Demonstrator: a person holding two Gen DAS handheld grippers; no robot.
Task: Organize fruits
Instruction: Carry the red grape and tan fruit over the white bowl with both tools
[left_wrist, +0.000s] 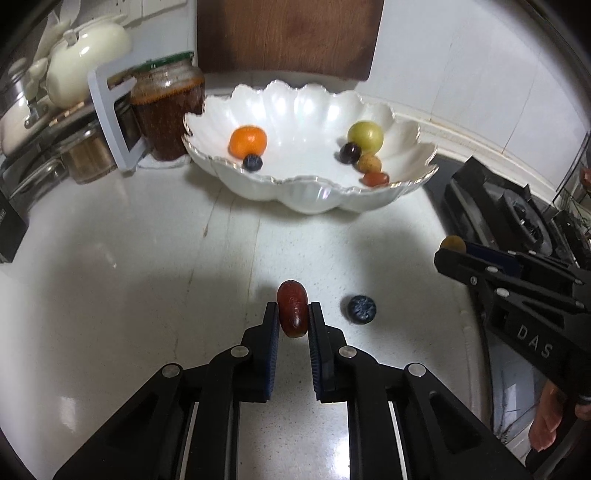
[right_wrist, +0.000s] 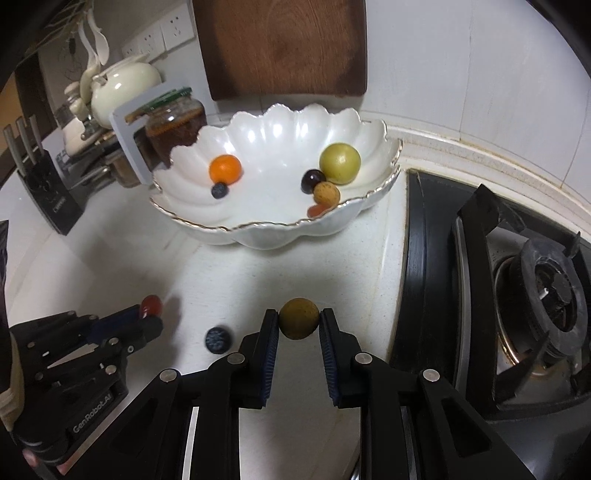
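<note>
Two grips set: my L gripper (left_wrist: 292, 314) pinches red date (left_wrist: 292, 313), R gripper (right_wrist: 298, 319) clamps brown round fruit (right_wrist: 298, 318), both short of scalloped bowl (left_wrist: 402, 184); lift clear of rim, release low, avoid blueberry (left_wrist: 361, 309).

Pearly white scalloped ceramic bowl (left_wrist: 314, 199) with a thin gold rim; beside it, a speckled white stone table (left_wrist: 129, 258).
</note>
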